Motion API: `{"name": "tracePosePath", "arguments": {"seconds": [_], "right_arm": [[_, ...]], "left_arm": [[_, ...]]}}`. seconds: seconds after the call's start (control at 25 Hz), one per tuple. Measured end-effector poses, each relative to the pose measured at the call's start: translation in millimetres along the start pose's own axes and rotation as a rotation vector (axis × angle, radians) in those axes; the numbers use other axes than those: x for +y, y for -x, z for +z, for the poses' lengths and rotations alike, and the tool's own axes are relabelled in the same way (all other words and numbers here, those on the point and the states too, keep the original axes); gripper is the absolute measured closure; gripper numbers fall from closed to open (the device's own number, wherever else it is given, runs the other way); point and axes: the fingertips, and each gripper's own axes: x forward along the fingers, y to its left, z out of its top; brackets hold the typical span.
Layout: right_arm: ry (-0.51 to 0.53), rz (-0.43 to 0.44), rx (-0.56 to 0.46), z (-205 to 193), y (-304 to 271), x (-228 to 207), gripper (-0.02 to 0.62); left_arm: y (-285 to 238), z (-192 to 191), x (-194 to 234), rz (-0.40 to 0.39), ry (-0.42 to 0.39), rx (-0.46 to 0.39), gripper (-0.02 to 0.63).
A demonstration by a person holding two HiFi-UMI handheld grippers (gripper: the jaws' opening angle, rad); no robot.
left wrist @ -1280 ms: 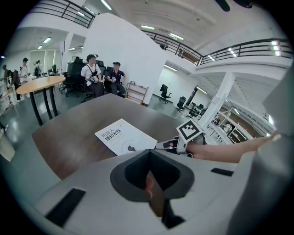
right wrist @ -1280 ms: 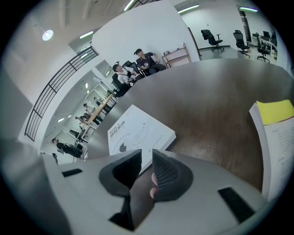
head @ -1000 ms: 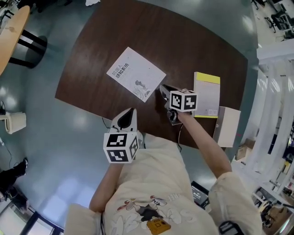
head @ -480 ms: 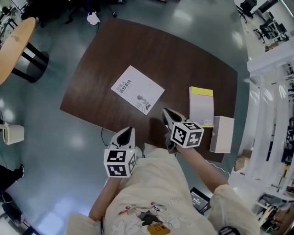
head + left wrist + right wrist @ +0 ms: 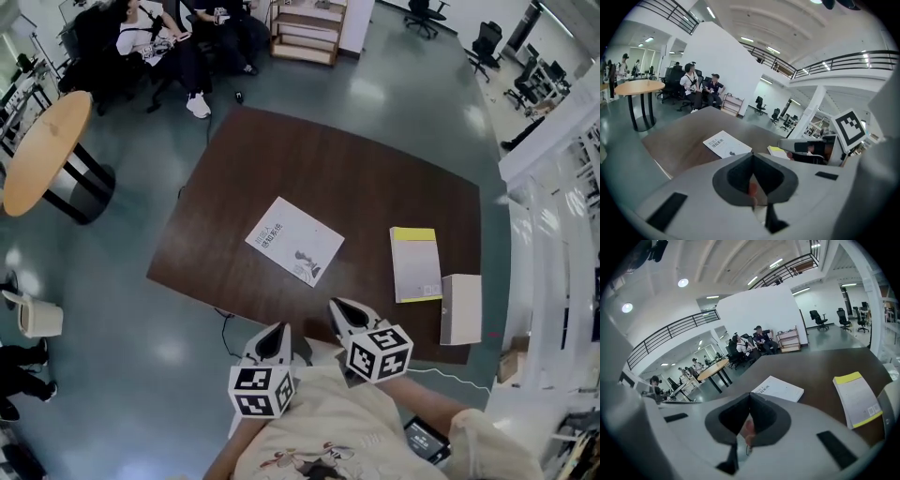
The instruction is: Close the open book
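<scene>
The book [image 5: 294,241] lies closed near the middle of the tabletop [image 5: 356,169], well ahead of both hand-held grippers, which hang over the near edge. It shows a white cover with dark print and a small grey drawing, and sits askew to the tabletop's edges. The left hand-held gripper [image 5: 278,330] and the right hand-held gripper [image 5: 336,306] are side by side, tipped downward, each with its jaws pressed together on nothing.
</scene>
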Motion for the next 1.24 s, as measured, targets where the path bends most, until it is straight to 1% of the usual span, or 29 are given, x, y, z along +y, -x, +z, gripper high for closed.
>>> {"name": "tracePosePath", "arguments": {"seconds": [0.16,0.32,0.96,1.24], "right_arm": [[0.083,0.012,-0.015,-3.5,10.6,21.9,0.589],[0.112,0.014,0.004,-11.1,13.7,25.2,0.590],[0.102,0.033,0.053,-33.4,10.2,39.0,0.591],[0.099,0.030,0.076,-41.7,9.5,32.5,0.591]], "left_arm": [[11.7,6.1,4.1,0.014,-0.021,-0.017,0.600],[15.3,6.1,2.7,0.009,-0.013,-0.033,0.600],[24.4,-7.8,6.8,-0.001,-0.024,-0.016,0.600],[17.9,-15.1,3.5,-0.013,-0.015,-0.003,0.600]]}}
